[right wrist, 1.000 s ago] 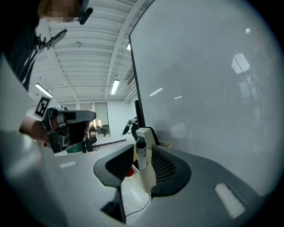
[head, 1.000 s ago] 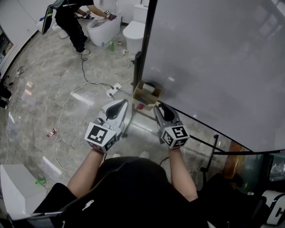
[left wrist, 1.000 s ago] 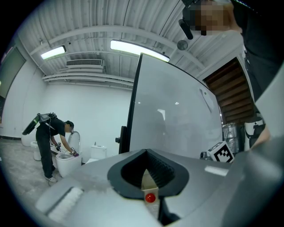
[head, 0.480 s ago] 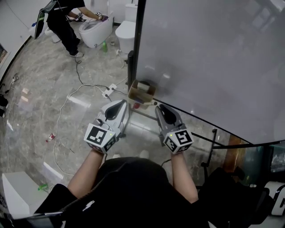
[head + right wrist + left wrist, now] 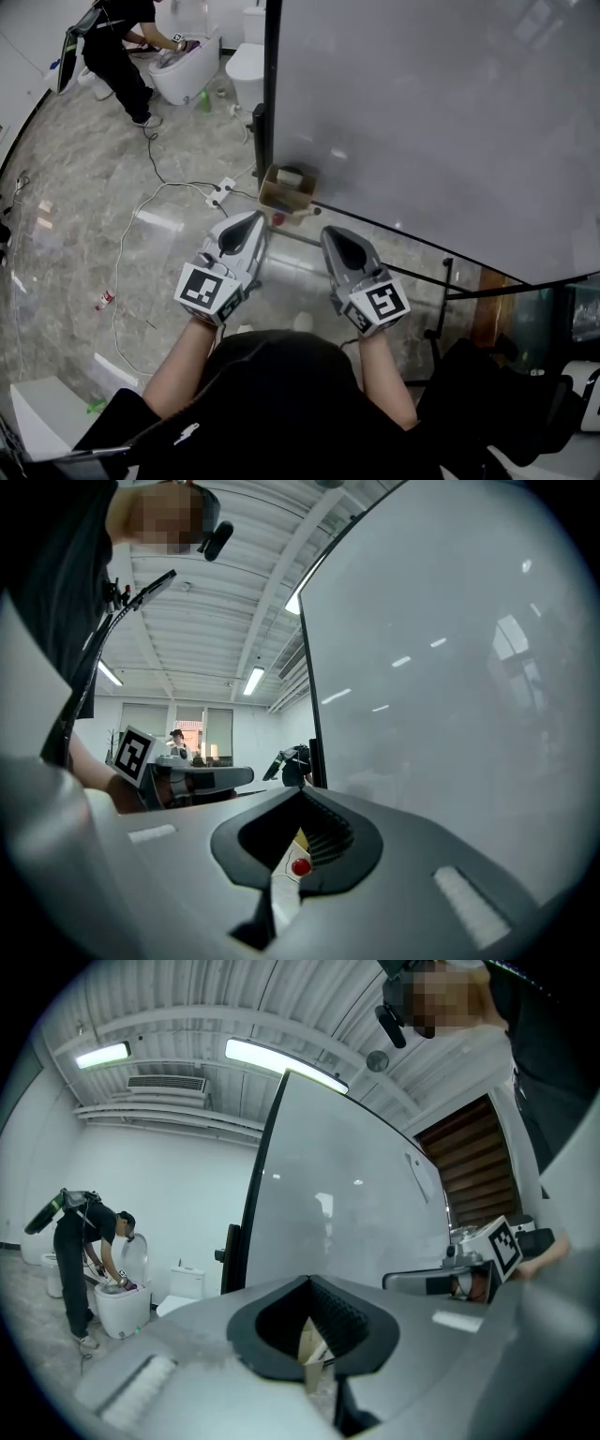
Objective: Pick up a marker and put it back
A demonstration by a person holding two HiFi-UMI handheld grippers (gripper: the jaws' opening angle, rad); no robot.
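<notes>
A small open cardboard box hangs at the lower left edge of the whiteboard. A red round marker end shows just below the box. My left gripper points at it from slightly lower left, jaws together and empty. My right gripper sits to the right of the red end, jaws closed with nothing between them. In the right gripper view the red end and box show through the hollow behind the shut tips. The left gripper view shows the box the same way.
The whiteboard's black frame post stands left of the box. A power strip and white cable lie on the marble floor. A person bends over a toilet far back left; another toilet stands beside it.
The right gripper's jaws have closed with nothing in them. The view has shifted, so the box and board frame sit further left and closer to the gripper tips.
</notes>
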